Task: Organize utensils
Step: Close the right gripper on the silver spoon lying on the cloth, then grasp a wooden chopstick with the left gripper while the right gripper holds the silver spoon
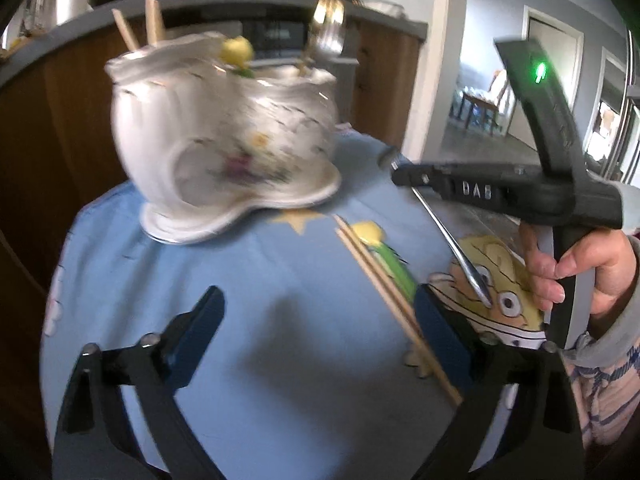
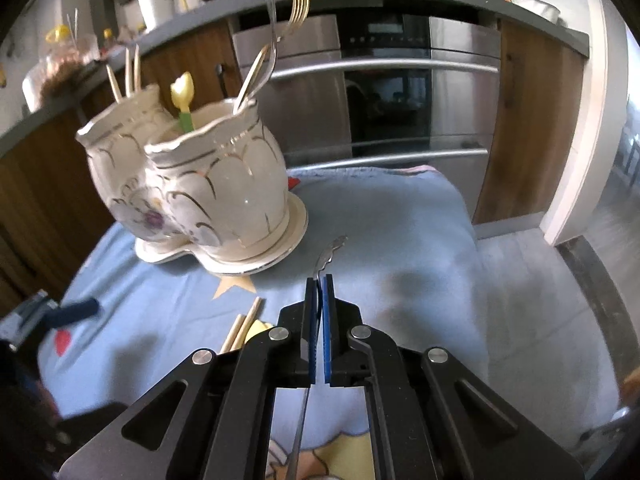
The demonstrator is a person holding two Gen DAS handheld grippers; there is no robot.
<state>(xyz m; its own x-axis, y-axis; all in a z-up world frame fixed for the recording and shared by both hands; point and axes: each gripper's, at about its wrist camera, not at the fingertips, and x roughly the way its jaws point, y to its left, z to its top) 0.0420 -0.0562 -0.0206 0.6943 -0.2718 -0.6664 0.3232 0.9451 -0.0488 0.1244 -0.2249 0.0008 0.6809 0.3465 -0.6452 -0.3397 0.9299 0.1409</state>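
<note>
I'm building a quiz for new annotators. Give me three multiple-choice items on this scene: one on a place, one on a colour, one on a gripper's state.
1. Where do the loose chopsticks lie?
A. On the blue cloth
B. In the ceramic holder
C. On the counter

2. What colour are the gripper pads?
A. Red
B. Blue
C. White

3. What is the right gripper doing?
A. Open, empty
B. Shut on a chopstick
C. Shut on a metal utensil

Answers: 1 A, they rest flat on the cloth near the left gripper; 2 B, the pads show blue; 3 C, a thin metal handle passes between the closed pads.
</note>
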